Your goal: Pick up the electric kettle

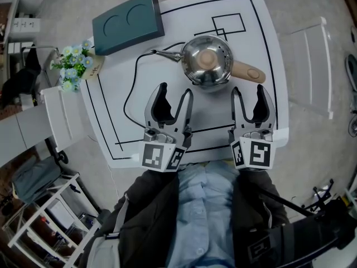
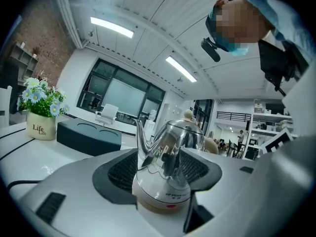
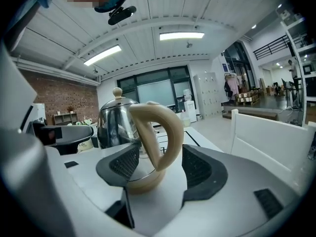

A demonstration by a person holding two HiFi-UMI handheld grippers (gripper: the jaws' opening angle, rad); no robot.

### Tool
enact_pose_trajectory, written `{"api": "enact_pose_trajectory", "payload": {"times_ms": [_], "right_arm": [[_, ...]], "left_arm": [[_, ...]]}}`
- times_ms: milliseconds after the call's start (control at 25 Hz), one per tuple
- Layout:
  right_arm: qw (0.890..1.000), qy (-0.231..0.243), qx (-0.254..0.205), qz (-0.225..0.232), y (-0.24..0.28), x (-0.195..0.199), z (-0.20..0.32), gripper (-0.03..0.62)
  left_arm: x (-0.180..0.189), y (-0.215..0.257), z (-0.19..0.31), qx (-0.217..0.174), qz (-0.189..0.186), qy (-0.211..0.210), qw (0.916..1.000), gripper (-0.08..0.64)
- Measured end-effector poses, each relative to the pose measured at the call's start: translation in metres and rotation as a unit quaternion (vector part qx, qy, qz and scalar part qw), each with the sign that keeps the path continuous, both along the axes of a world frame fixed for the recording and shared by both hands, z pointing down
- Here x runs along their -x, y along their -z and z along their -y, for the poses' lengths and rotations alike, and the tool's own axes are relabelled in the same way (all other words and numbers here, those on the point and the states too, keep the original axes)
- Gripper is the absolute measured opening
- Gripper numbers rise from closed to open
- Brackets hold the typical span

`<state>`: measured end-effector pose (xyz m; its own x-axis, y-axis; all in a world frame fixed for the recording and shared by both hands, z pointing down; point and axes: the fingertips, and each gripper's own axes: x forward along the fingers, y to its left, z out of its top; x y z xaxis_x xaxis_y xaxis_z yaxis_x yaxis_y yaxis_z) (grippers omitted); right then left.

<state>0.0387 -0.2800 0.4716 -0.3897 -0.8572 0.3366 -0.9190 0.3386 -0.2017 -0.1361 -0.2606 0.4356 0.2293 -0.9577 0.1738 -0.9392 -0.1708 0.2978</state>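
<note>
A shiny steel electric kettle (image 1: 207,60) stands on the white table (image 1: 262,110), with its spout (image 1: 164,53) to the left and its beige handle (image 1: 248,71) to the right. My left gripper (image 1: 175,89) is open just short of the kettle's near left side. In the left gripper view the kettle (image 2: 170,152) and its beige base fill the gap ahead of the open left gripper (image 2: 160,171). My right gripper (image 1: 249,89) is open just short of the handle. In the right gripper view the handle (image 3: 165,127) stands in line with the right gripper (image 3: 158,164), untouched by the pads.
A dark teal box (image 1: 127,22) lies at the table's far left, with a flower pot (image 1: 75,66) at the left edge. The kettle's black cord (image 1: 131,94) loops across the table beside my left gripper. White chairs stand on the right (image 1: 309,66) and left (image 1: 61,116).
</note>
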Motion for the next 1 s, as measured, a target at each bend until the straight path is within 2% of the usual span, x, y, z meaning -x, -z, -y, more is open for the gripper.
{"api": "enact_pose_trajectory", "payload": {"times_ms": [1000], "right_arm": [[1.000,-0.022,-0.005,-0.013,0.002,-0.011,0.020,0.258]], "left_arm": [[0.019,0.007,0.024,-0.022,-0.020,0.026,0.9992,0.253]]}}
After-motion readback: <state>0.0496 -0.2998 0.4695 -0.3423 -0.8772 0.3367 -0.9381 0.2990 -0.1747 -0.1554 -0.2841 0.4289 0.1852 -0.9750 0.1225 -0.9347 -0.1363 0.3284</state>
